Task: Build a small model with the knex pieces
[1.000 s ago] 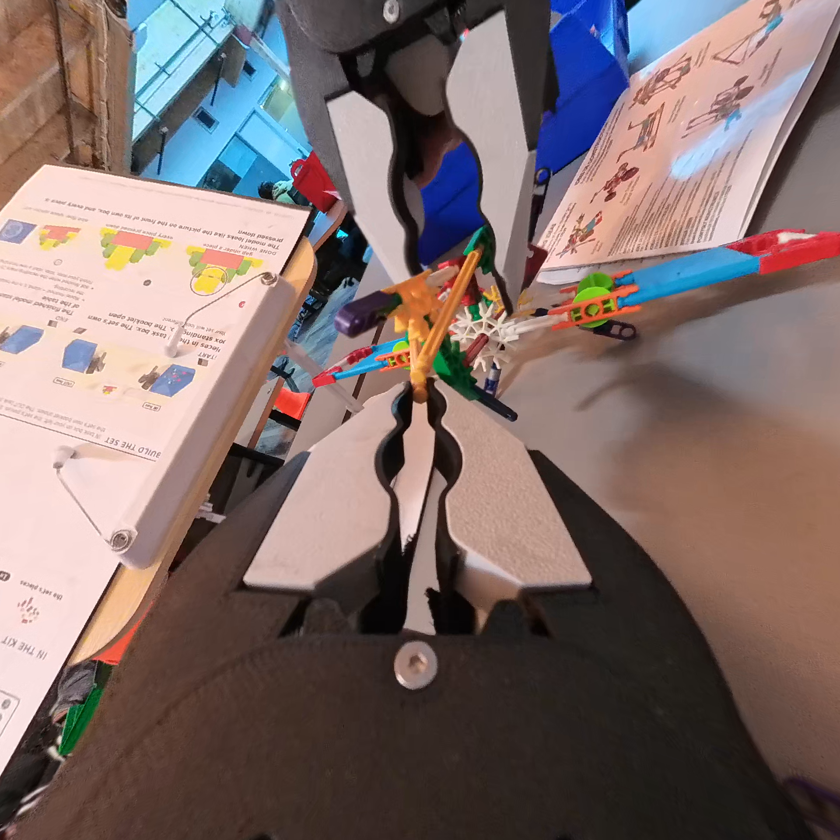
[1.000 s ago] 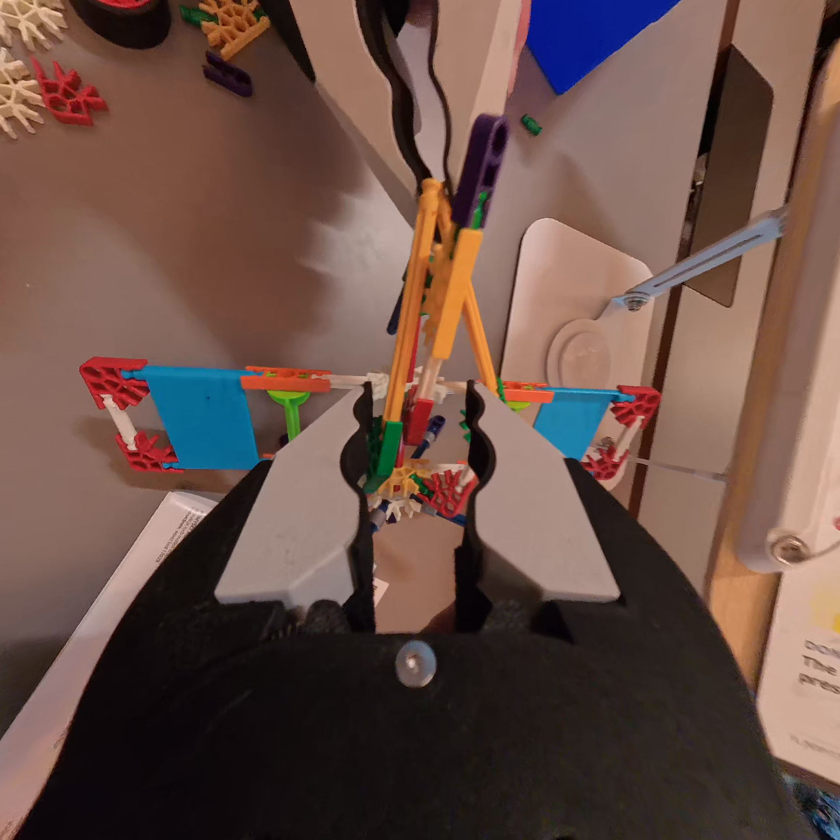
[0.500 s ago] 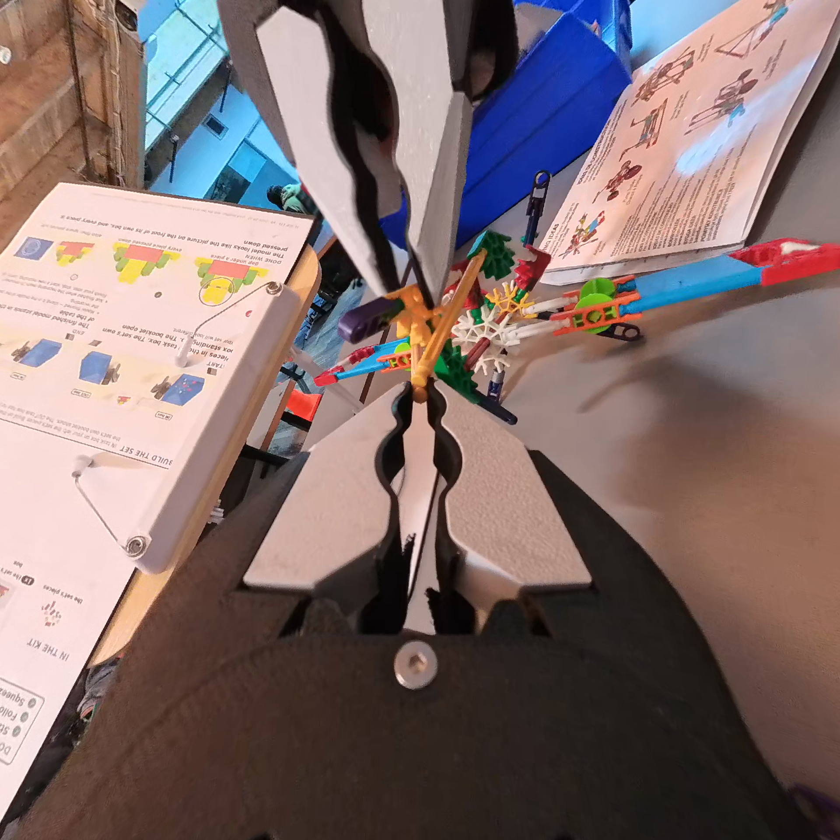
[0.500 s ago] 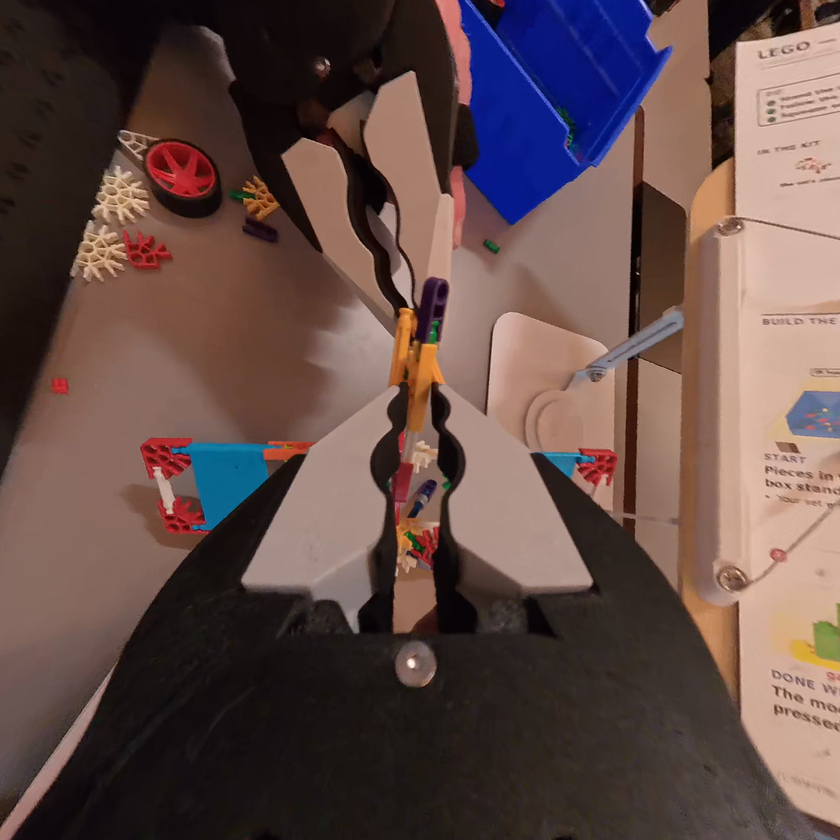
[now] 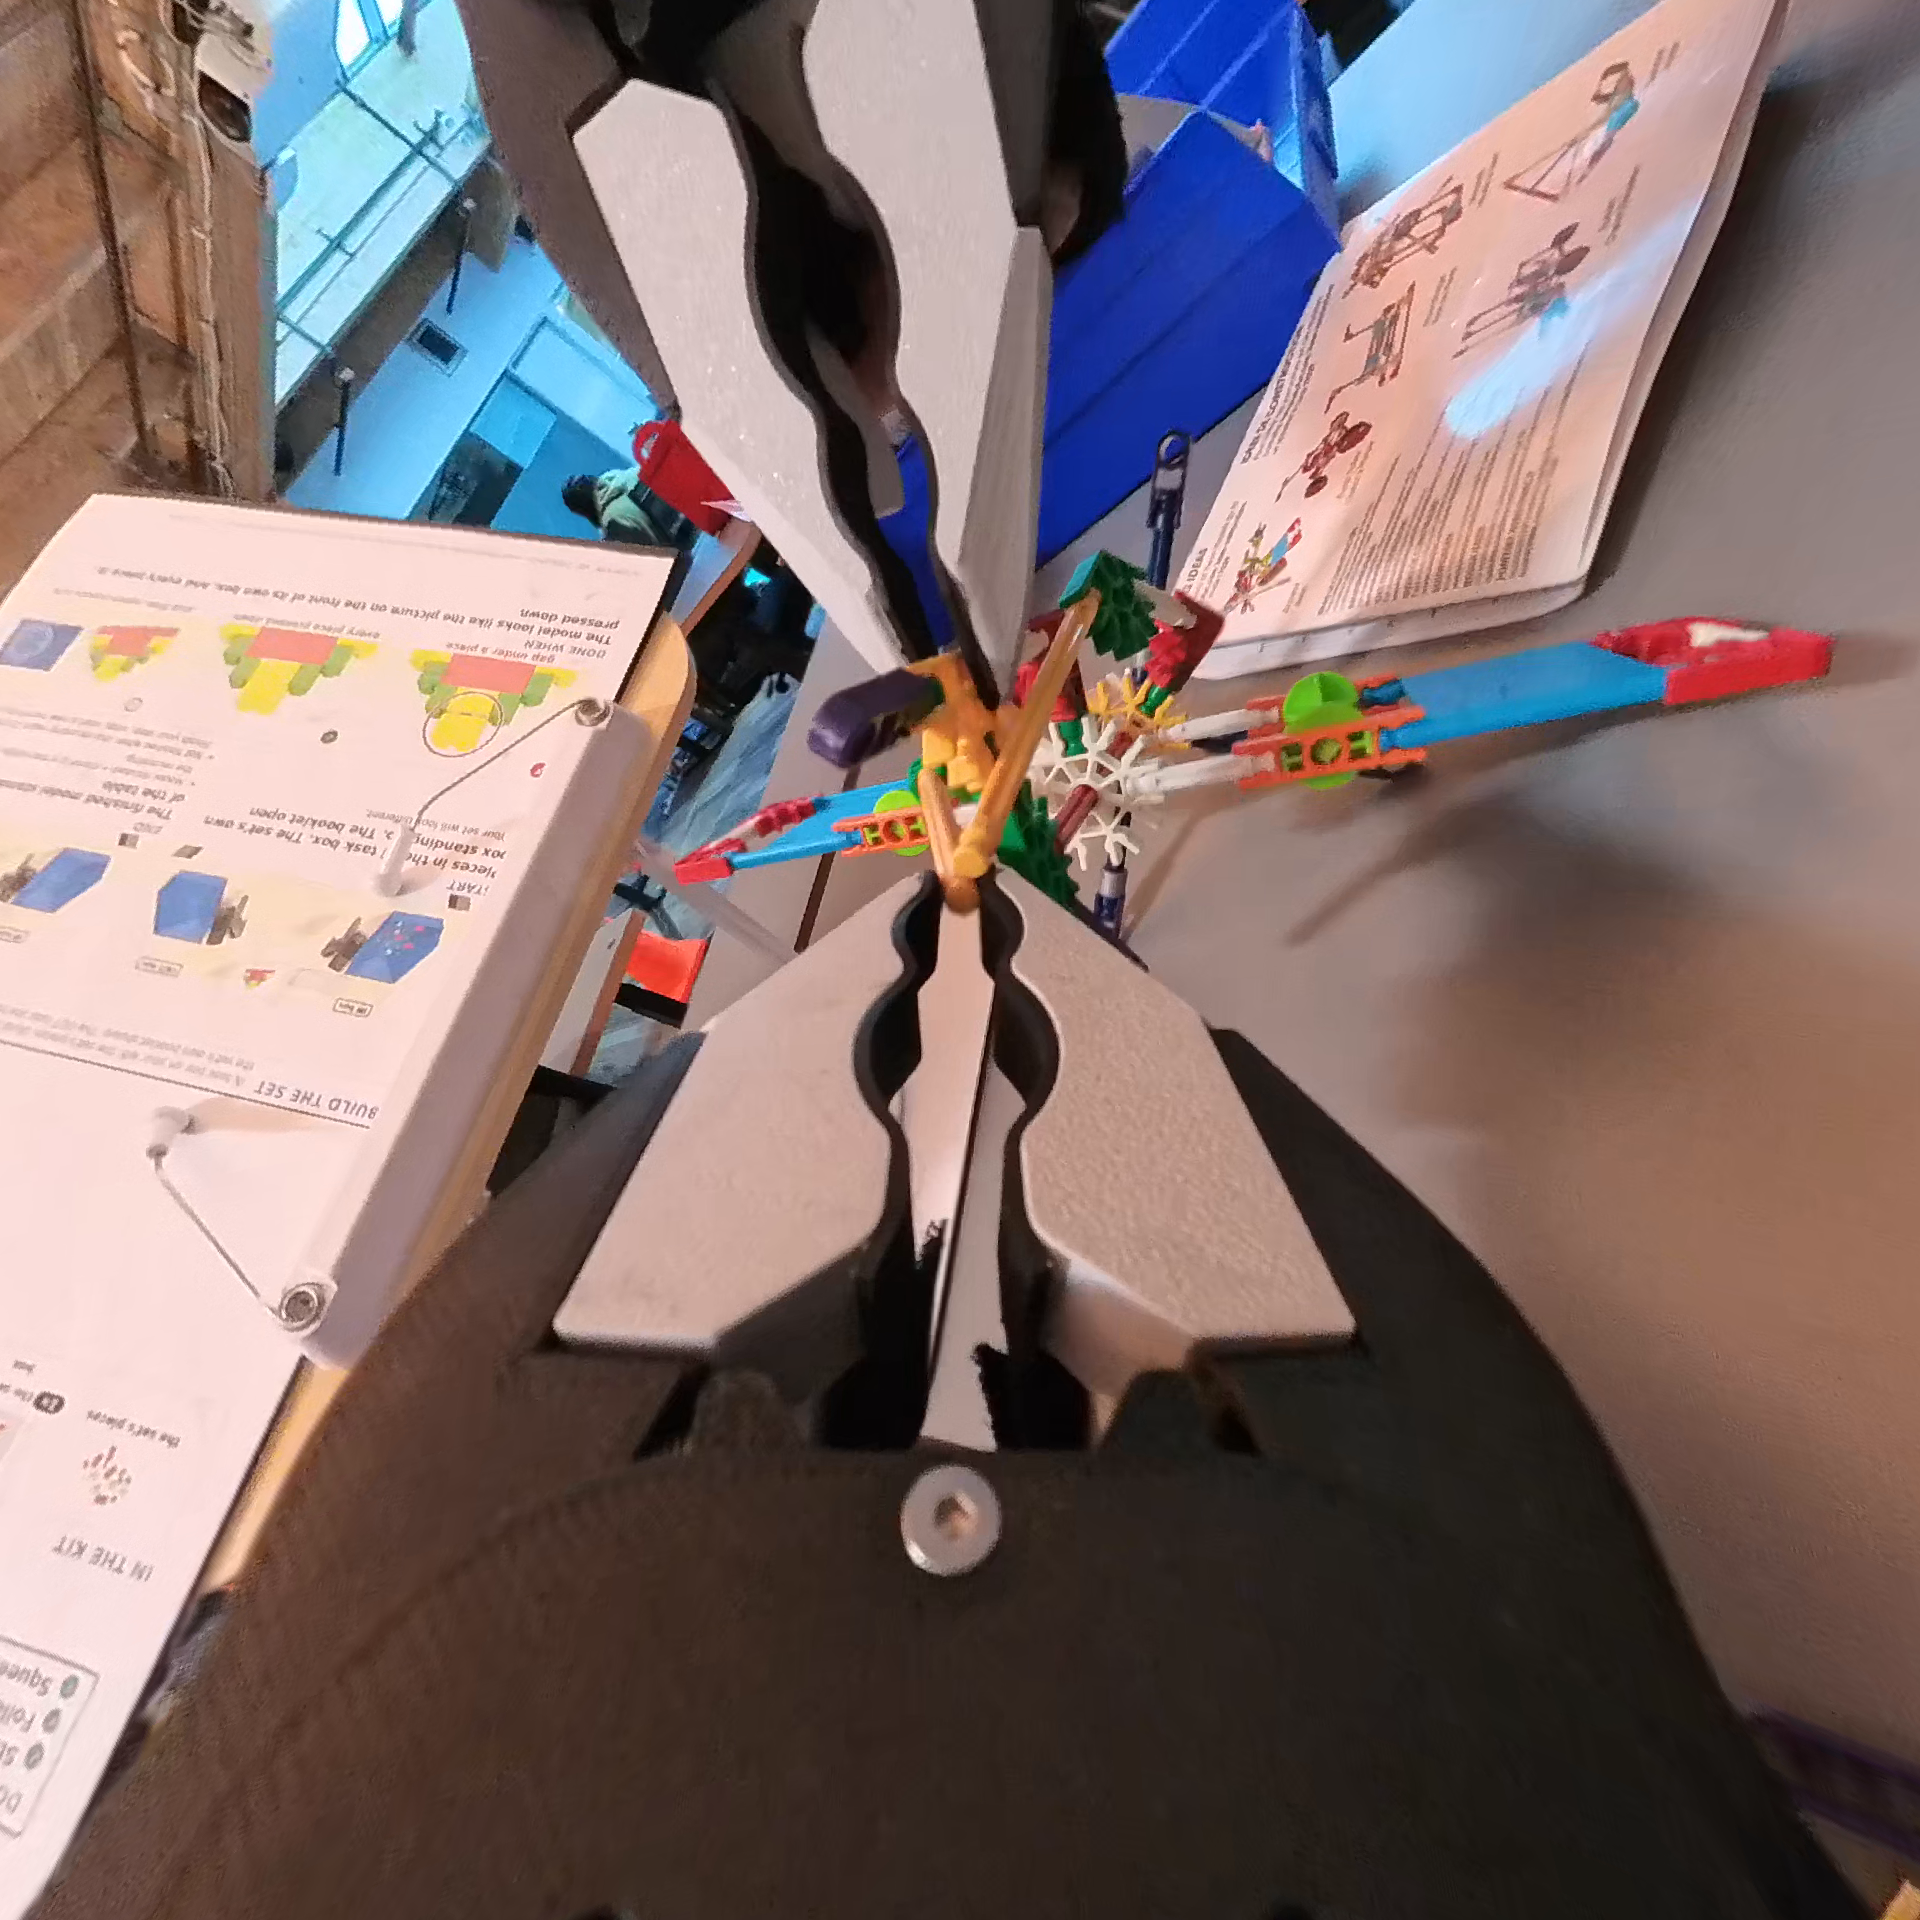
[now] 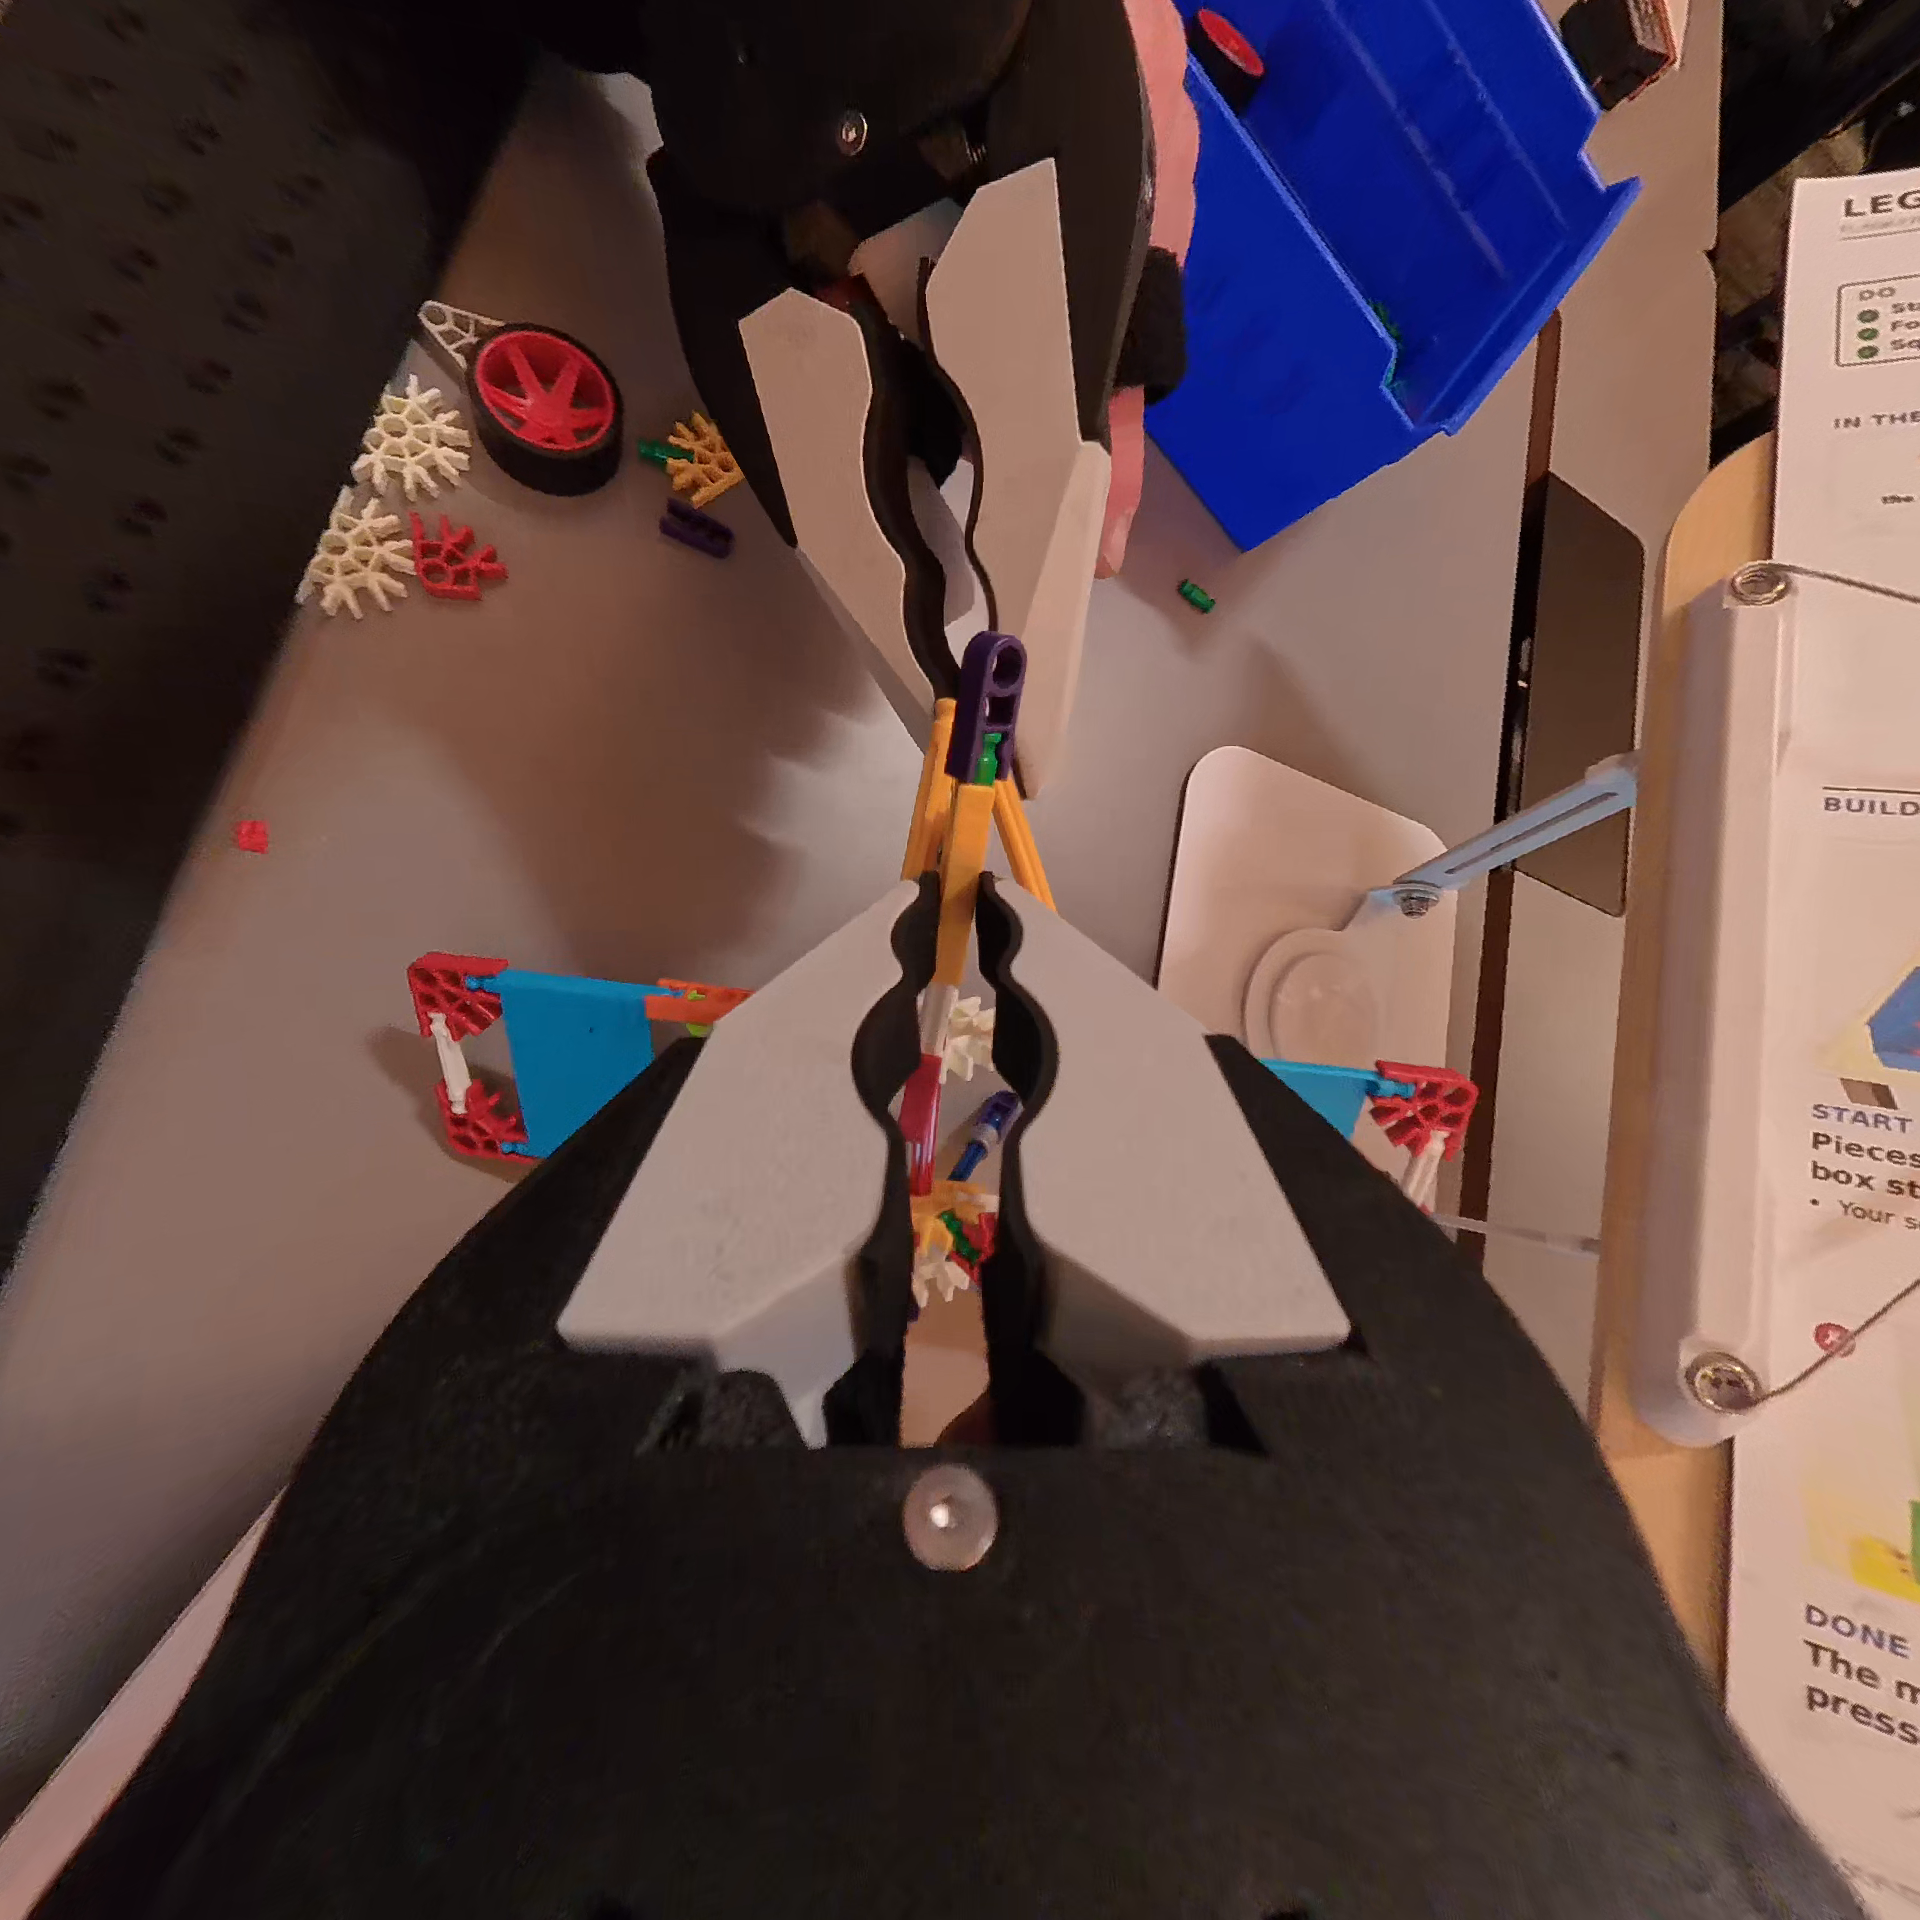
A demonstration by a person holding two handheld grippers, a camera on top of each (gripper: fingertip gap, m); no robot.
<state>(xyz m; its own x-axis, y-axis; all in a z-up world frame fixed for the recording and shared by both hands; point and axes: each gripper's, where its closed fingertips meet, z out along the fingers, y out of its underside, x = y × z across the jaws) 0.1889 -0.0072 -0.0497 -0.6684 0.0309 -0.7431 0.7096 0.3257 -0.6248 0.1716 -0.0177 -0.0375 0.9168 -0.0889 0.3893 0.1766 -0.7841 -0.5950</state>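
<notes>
Above the grey desk, our left tool and right tool each pinched the rod-and-connector toy model's yellow rods.

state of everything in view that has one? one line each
left gripper: shut on the toy model's yellow rod
right gripper: shut on the model's yellow top
toy model: assembled, wings spread, held by both grippers
purple connector: attached at the model's top
blue bin: open, tilted
booklet: lying open
red wheel: loose on the table
white connectors: loose on the table
</notes>
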